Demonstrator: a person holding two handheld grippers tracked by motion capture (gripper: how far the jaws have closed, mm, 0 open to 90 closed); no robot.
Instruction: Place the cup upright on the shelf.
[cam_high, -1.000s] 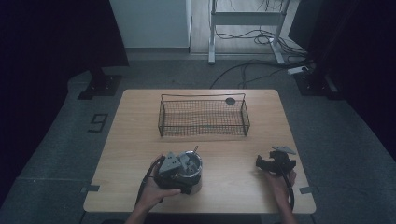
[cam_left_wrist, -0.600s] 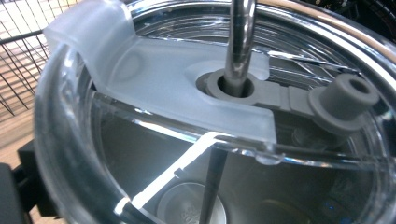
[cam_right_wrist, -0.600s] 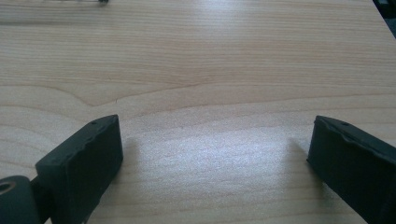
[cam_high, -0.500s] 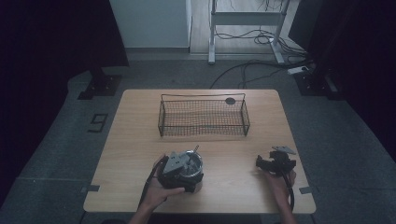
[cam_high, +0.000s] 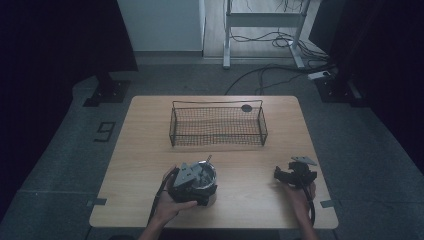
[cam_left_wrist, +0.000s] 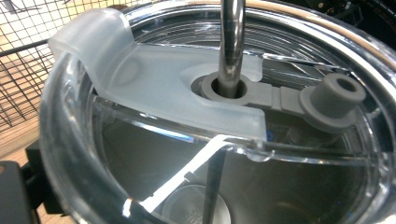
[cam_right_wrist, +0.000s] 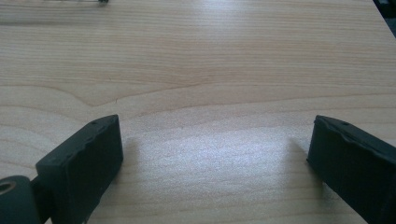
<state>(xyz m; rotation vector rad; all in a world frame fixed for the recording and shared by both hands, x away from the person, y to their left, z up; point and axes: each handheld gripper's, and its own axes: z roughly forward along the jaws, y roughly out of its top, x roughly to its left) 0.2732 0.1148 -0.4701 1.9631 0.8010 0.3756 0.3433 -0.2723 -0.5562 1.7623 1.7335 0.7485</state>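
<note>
With a metal straw (cam_left_wrist: 231, 44) through its clear lid (cam_left_wrist: 154, 88), the tumbler (cam_high: 206, 176) stands upright.

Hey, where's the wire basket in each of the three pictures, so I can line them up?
High view: the wire basket stands empty at the table's middle, on the far half, beyond the lidded cup.
Left gripper view: its mesh fills the top left corner, behind the cup's clear lid.
Right gripper view: only a dark sliver at the top left edge, perhaps the basket; I cannot tell.
Shared landmark: the light wooden table.
</note>
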